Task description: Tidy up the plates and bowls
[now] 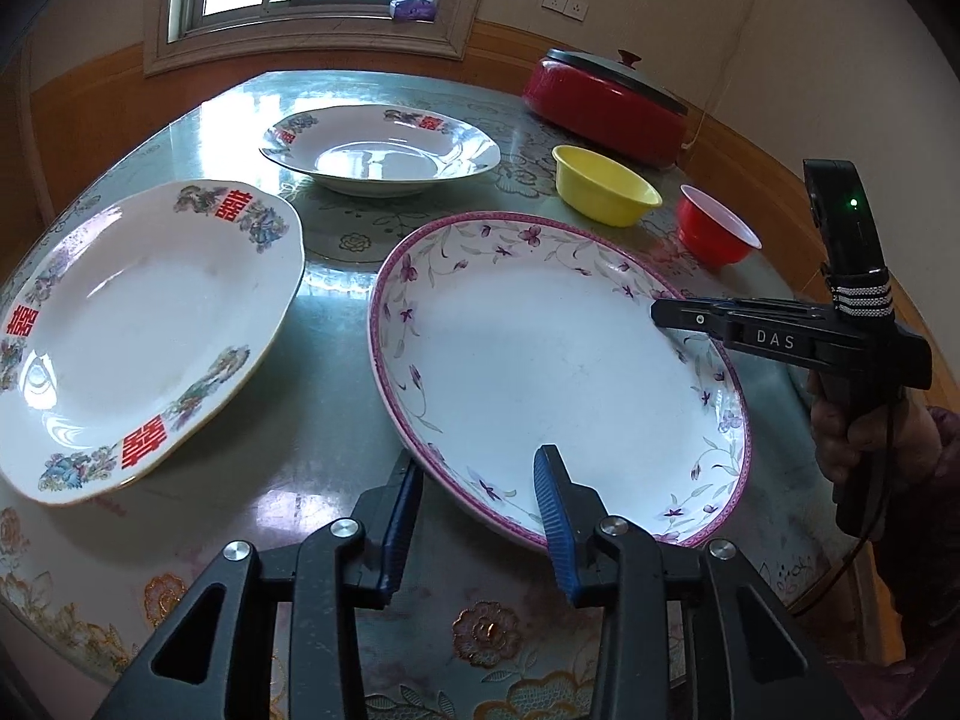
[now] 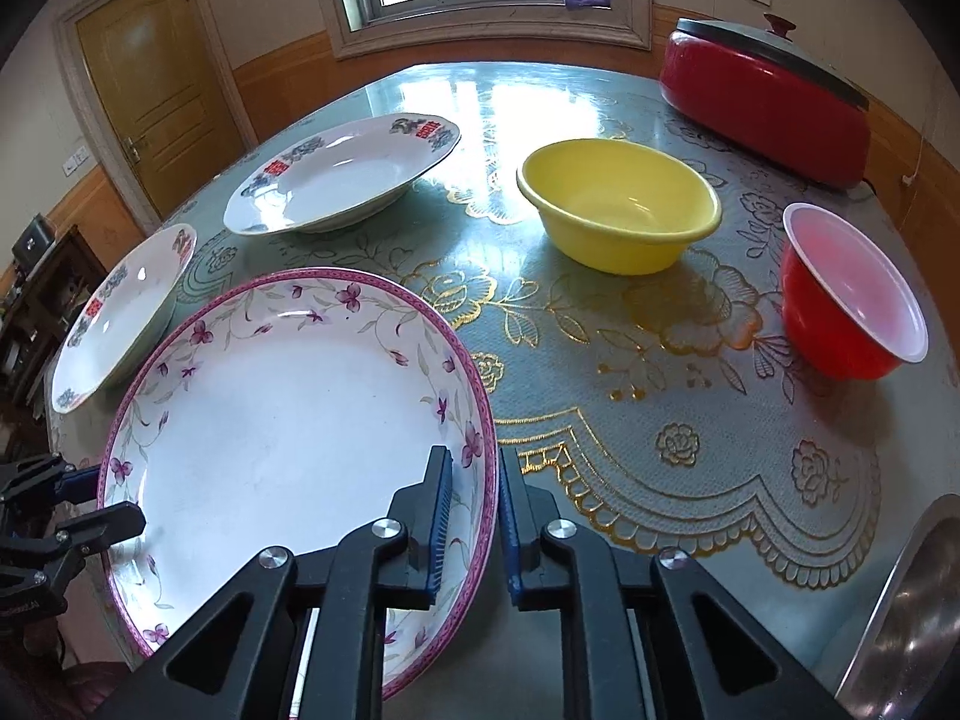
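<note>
A white plate with a purple flowered rim [image 1: 558, 360] lies on the table; it also shows in the right wrist view [image 2: 288, 420]. My left gripper [image 1: 480, 516] is open with its jaws either side of the plate's near rim. My right gripper [image 2: 474, 516] is closed on the plate's right rim, one finger inside and one outside; it shows in the left wrist view [image 1: 678, 315] too. A white oval plate with red characters [image 1: 132, 330] lies to the left. A deep white plate [image 1: 378, 150] sits further back. A yellow bowl [image 2: 618, 204] and a red bowl [image 2: 852, 294] stand to the right.
A red lidded electric pot [image 2: 768, 102] stands at the table's far right. A metal basin's rim [image 2: 906, 618] shows at the near right. The round table [image 2: 600, 360] has a patterned cover. A window and a wall lie behind it.
</note>
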The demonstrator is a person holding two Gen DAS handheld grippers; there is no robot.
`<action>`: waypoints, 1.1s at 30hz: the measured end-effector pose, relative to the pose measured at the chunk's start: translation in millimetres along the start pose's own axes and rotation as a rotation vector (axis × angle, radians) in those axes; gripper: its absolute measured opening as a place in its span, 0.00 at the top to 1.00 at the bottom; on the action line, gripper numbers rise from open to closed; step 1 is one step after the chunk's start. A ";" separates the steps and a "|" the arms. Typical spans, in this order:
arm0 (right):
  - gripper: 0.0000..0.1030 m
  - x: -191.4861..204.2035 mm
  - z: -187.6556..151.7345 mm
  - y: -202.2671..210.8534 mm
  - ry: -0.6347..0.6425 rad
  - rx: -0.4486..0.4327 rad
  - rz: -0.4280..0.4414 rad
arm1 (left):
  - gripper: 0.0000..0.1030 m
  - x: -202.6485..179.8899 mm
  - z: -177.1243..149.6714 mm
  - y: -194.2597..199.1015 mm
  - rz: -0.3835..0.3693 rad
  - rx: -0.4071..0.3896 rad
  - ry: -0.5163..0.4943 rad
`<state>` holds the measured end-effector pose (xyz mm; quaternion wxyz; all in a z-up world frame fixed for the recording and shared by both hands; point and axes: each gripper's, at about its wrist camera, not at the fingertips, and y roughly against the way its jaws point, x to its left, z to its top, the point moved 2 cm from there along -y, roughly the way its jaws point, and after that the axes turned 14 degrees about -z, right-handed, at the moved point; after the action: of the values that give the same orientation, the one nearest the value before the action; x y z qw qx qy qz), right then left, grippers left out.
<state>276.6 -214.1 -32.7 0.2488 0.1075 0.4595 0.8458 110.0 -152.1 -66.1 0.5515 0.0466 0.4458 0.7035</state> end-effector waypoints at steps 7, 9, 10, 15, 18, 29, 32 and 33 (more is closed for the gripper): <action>0.86 3.7 13.5 -8.2 0.007 -0.003 -0.021 | 0.63 0.5 10.1 -12.9 0.063 0.005 0.024; 0.86 2.5 14.9 -9.7 -0.001 0.003 -0.007 | 0.63 -1.7 11.3 -15.0 0.096 0.011 0.011; 0.86 2.9 14.9 -10.0 -0.003 0.004 -0.003 | 0.62 -2.6 10.8 -14.8 0.106 0.013 0.005; 0.82 7.4 11.1 -11.1 0.003 0.012 0.048 | 0.63 2.6 4.9 -8.1 0.099 0.009 0.025; 0.81 7.5 9.6 -11.0 -0.015 0.014 0.041 | 0.62 -2.0 5.5 -11.0 0.136 0.016 0.001; 0.71 12.4 -15.3 5.3 -0.018 0.009 0.023 | 0.62 -4.7 2.8 -1.7 0.134 0.002 -0.003; 0.74 17.0 -17.9 7.4 0.003 -0.028 -0.016 | 0.63 -5.7 3.8 -5.0 0.164 0.002 -0.014; 0.75 16.8 -17.5 7.1 0.000 -0.032 -0.020 | 0.63 -5.9 3.5 -4.8 0.165 -0.001 -0.015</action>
<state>252.8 -221.3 -37.3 0.2588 0.0992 0.4470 0.8505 117.8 -154.9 -64.7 0.4949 0.0881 0.4362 0.7464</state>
